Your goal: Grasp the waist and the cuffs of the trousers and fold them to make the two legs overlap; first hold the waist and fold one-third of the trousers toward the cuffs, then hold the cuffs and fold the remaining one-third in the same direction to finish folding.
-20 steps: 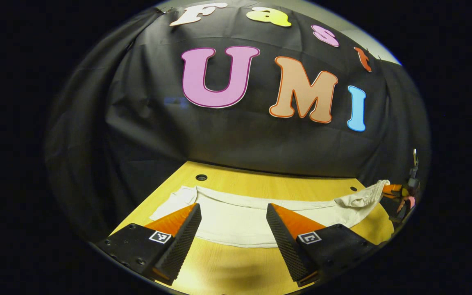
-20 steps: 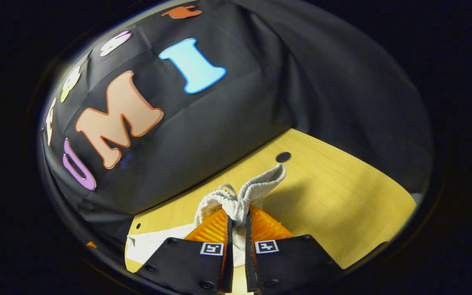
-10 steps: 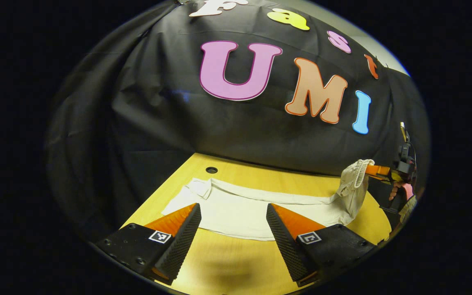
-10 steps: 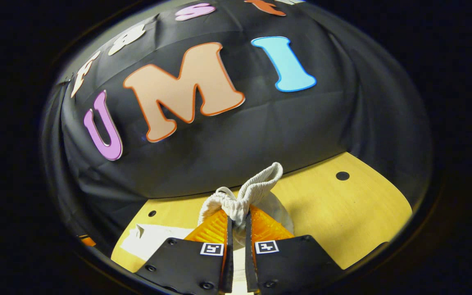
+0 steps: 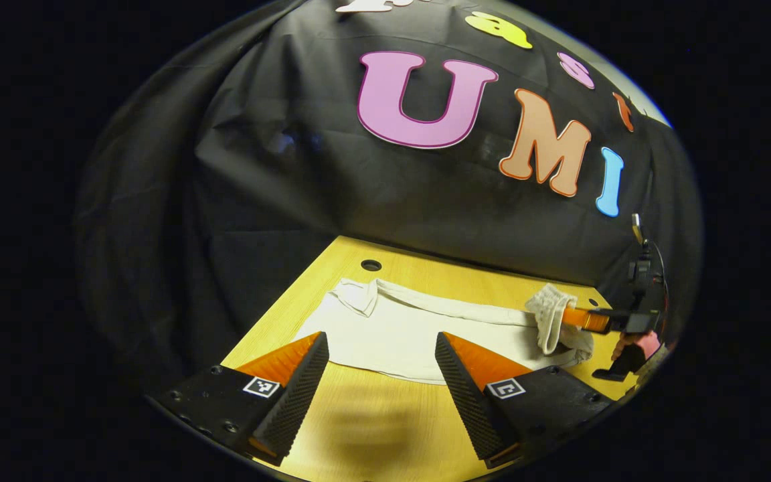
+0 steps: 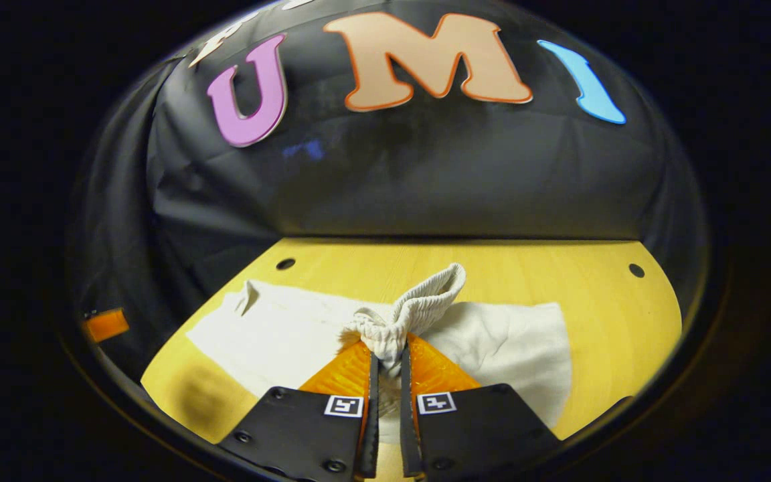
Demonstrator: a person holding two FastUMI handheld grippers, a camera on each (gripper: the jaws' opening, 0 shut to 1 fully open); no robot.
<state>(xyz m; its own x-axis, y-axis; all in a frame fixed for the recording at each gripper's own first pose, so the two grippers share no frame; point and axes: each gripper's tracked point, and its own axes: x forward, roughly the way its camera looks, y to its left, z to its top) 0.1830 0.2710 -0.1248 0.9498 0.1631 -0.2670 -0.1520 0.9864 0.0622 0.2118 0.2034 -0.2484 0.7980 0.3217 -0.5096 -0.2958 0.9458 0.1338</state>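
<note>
Cream trousers [image 5: 412, 328] lie flat across the wooden table [image 5: 372, 435], legs overlapped, cuffs [image 5: 359, 294] at the far left. My left gripper [image 5: 380, 348] hovers open over the table's near side, nothing between its fingers, just in front of the trousers' near edge. My right gripper [image 6: 386, 361] is shut on the bunched elastic waistband [image 6: 419, 304], lifted above the trousers [image 6: 278, 335] spread below. In the left gripper view the right gripper [image 5: 586, 318] shows at the far right, held by a hand, with the waistband [image 5: 547, 308] hanging from it over the cloth.
Round holes sit in the tabletop near its back edge [image 5: 371, 265] [image 6: 636, 270] [image 6: 285, 264]. The black cloth wall rises right behind the table. Bare wood lies in front of the trousers [image 6: 626, 335].
My right gripper has carried the waistband up and then inward over the trousers, toward the cuffs. My left gripper stayed open and turned slightly left.
</note>
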